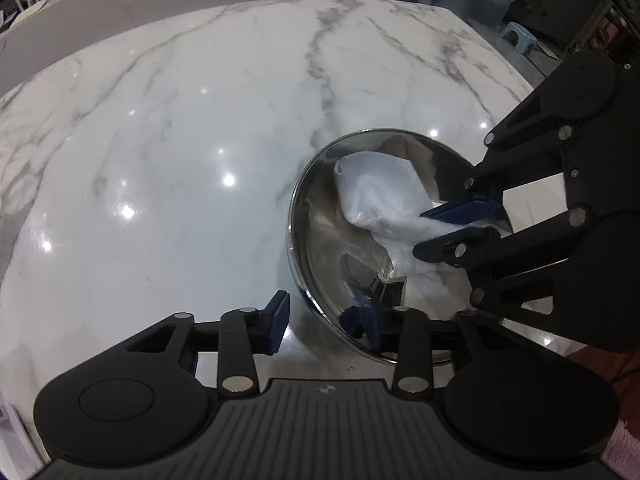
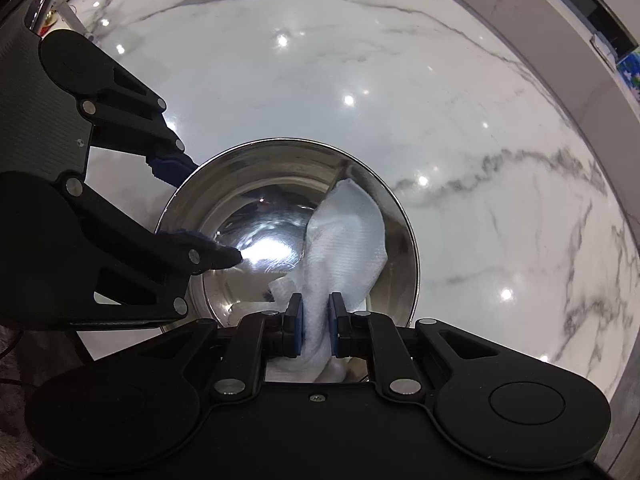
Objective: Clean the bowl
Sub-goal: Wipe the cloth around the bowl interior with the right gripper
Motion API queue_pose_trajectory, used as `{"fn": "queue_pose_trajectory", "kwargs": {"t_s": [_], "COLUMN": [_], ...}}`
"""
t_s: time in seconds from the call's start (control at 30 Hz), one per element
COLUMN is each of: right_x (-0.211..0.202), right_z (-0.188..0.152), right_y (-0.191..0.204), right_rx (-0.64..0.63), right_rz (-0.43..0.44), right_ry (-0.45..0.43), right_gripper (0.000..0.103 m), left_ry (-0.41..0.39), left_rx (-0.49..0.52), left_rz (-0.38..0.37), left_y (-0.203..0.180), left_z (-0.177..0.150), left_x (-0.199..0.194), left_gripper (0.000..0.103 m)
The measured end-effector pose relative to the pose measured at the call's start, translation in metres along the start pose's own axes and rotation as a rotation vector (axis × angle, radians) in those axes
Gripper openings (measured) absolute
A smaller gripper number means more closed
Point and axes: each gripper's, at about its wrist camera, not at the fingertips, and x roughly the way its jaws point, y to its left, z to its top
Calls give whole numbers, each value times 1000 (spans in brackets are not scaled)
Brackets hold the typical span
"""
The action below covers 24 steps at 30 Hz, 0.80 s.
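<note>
Inside bowl (image 2: 224,168): cloth (image 2: 344,236) lengthwise from R gripper (image 2: 316,322)

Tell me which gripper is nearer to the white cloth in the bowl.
Right. The right gripper is shut on the white cloth inside the steel bowl. The left gripper is open astride the bowl's rim, apart from the cloth.

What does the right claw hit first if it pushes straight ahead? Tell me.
Probably the bowl's far inner wall. The right claw is shut on the cloth, which drapes forward inside the bowl, so the cloth presses there first; depth is unclear.
</note>
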Motion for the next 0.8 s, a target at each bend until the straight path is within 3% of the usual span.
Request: {"fn": "queue_pose_trajectory", "kwargs": {"t_s": [0.13, 0.47, 0.63, 0.77, 0.8], "right_x": [-3, -11, -17, -24, -25], "right_z": [-2, -12, -14, -17, -17], "right_y": [2, -6, -2, 8, 8], "right_rx": [14, 172, 120, 7, 7], "right_rz": [13, 304, 254, 65, 55], "right_ry": [8, -45, -7, 20, 18], "right_gripper": [11, 12, 11, 11, 11], "left_ry": [-23, -39, -40, -38, -38], "left_rx": [-8, -10, -7, -23, -28], "left_rz": [11, 22, 21, 26, 27], "left_y": [2, 0, 0, 0, 0], "left_z": [4, 9, 9, 9, 9], "left_x": [1, 2, 2, 1, 1], "left_gripper": [16, 14, 14, 14, 14]}}
